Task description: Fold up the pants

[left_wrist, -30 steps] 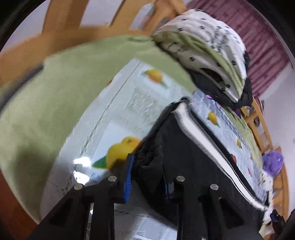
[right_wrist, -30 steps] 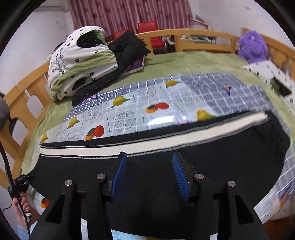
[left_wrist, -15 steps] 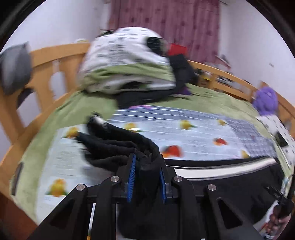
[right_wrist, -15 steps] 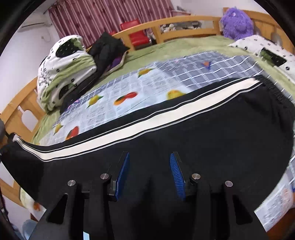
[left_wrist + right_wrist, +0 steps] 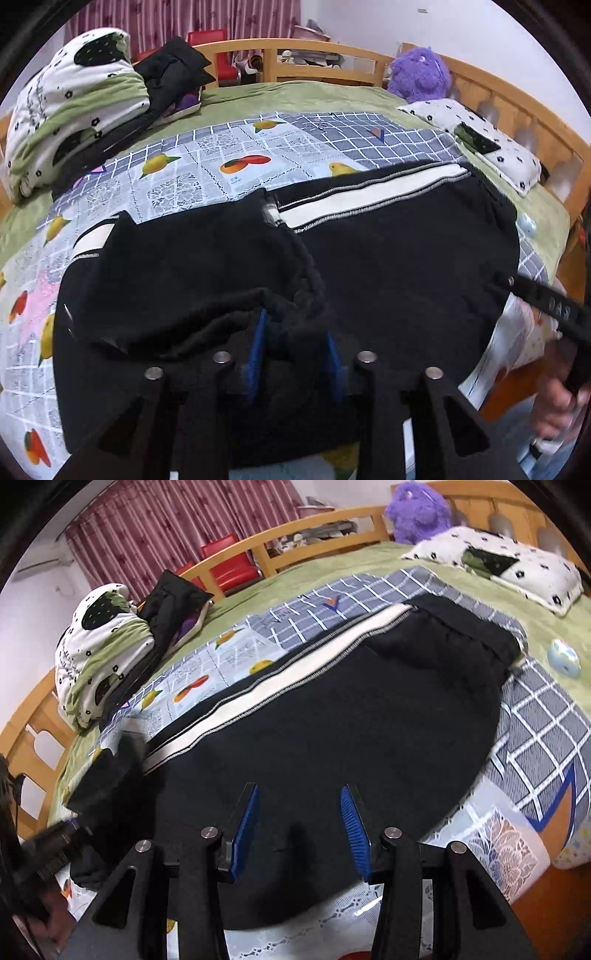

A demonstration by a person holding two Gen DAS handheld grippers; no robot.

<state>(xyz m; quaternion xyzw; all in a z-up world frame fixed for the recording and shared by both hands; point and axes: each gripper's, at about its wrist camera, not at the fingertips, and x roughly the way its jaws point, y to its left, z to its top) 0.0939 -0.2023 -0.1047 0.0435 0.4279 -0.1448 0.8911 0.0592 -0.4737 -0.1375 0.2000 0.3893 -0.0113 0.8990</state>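
Note:
Black pants (image 5: 388, 251) with a white side stripe (image 5: 369, 201) lie across a fruit-print cloth (image 5: 207, 166) on the bed. My left gripper (image 5: 293, 336) is shut on the bunched leg end of the pants and holds it over the pants' middle, so the leg lies doubled over. My right gripper (image 5: 299, 812) is open and empty, low over the near edge of the pants (image 5: 332, 731). The left gripper and the folded leg end (image 5: 107, 771) show at the left of the right wrist view. The right gripper's body (image 5: 546, 306) shows at the right of the left wrist view.
A folded quilt (image 5: 70, 99) and a dark jacket (image 5: 170, 74) lie at the back left. A purple plush toy (image 5: 421, 77) and a white pillow (image 5: 480, 144) lie at the back right. A wooden rail (image 5: 325, 51) rings the bed. A small round blue object (image 5: 563, 657) lies beside the waistband.
My left gripper closed on the leg end at the left and carried it rightwards over the pants, doubling the leg. My right gripper moved in lower over the near edge and stayed open.

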